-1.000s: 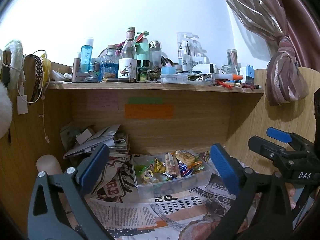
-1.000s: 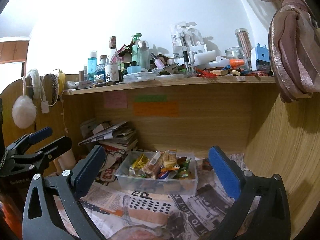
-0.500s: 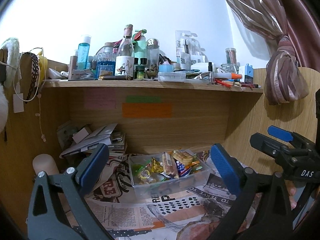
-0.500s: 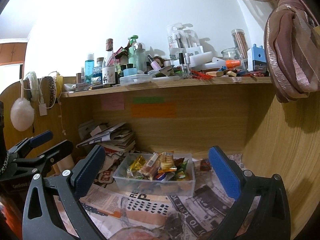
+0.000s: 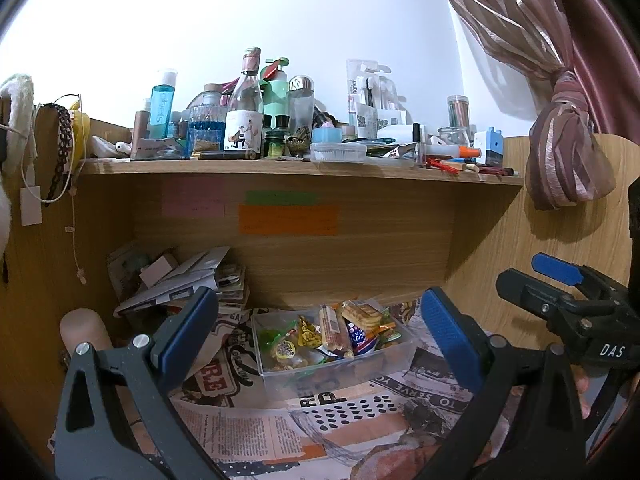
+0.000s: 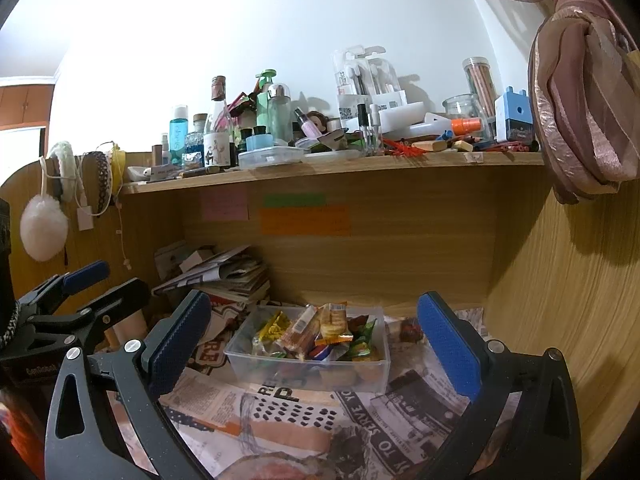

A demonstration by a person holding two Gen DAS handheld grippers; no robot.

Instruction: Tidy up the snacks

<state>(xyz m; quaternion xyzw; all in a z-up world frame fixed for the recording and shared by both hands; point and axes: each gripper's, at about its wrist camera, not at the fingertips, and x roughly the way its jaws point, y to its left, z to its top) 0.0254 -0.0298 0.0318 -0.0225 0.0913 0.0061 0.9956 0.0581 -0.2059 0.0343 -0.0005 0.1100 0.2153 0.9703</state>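
Observation:
A clear plastic box (image 5: 280,369) (image 6: 372,370) full of wrapped snacks (image 5: 331,327) (image 6: 316,330) sits on newspaper in the desk's lower bay. My left gripper (image 5: 318,332) is open and held back from the box, which shows between its blue pads with nothing gripped. My right gripper (image 6: 312,340) is open too, likewise short of the box and holding nothing. The right gripper also shows at the right edge of the left wrist view (image 5: 568,292). The left gripper appears at the left edge of the right wrist view (image 6: 80,292).
A wooden shelf (image 5: 280,166) above carries several bottles, jars and stationery. A stack of papers and magazines (image 6: 224,276) lies at the back left. Sticky notes (image 6: 304,220) are on the back panel. A tied curtain (image 6: 580,112) hangs at right. Newspaper (image 6: 288,412) covers the surface.
Both views have drifted slightly, so the shelf sits a little higher and the box a little lower in frame. Both grippers stay open; the box and snacks have not moved.

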